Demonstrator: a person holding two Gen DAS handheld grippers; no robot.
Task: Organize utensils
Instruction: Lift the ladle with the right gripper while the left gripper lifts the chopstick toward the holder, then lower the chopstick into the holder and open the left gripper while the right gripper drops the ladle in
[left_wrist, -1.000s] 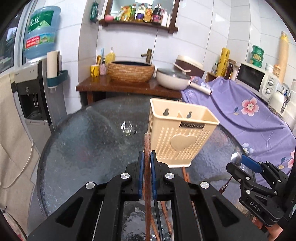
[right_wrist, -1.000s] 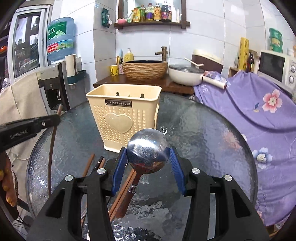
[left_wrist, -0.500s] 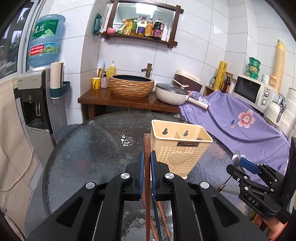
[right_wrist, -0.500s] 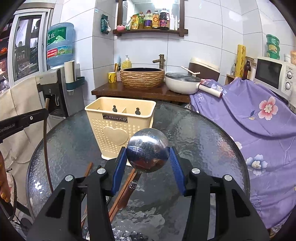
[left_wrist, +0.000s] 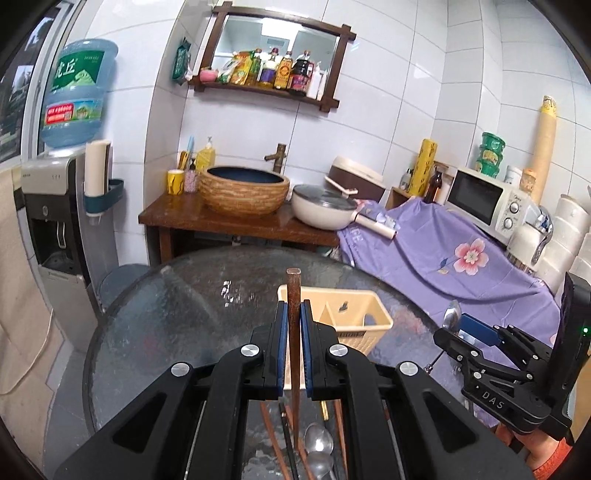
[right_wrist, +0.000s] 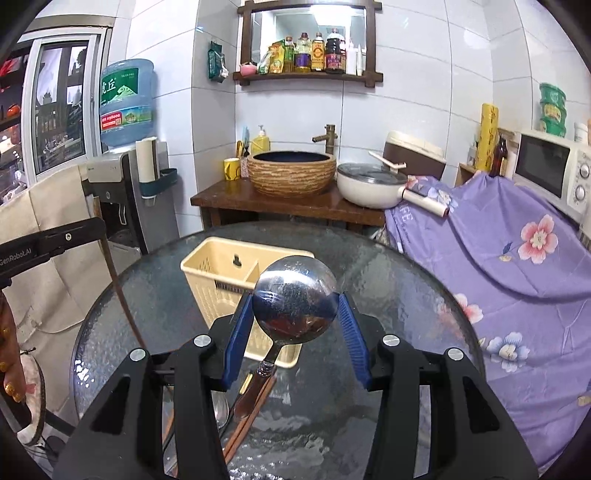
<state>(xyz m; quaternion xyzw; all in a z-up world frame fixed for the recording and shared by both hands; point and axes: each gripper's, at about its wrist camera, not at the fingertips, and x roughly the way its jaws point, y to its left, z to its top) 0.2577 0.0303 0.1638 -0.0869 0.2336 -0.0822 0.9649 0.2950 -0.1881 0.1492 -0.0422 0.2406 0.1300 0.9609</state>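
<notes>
While the left claw (left_wrist: 294, 345) pinches a chopstick (left_wrist: 294, 295), the right claw (right_wrist: 295, 326) — half spread — grips a ladle (right_wrist: 295, 297).

Cream perforated basket (right_wrist: 221, 273), brown chopstick (left_wrist: 294, 295), purple floral cloth (right_wrist: 517, 251), blue-padded claws.

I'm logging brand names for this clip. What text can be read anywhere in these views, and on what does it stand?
"DAS": on the right gripper body, left wrist view.
"GenRobot.AI": on the left gripper arm, right wrist view.
"FE": end of a word on the purple cloth.
Water jug characters, shelf bottle labels and basket nameplate: too small or hidden.
</notes>
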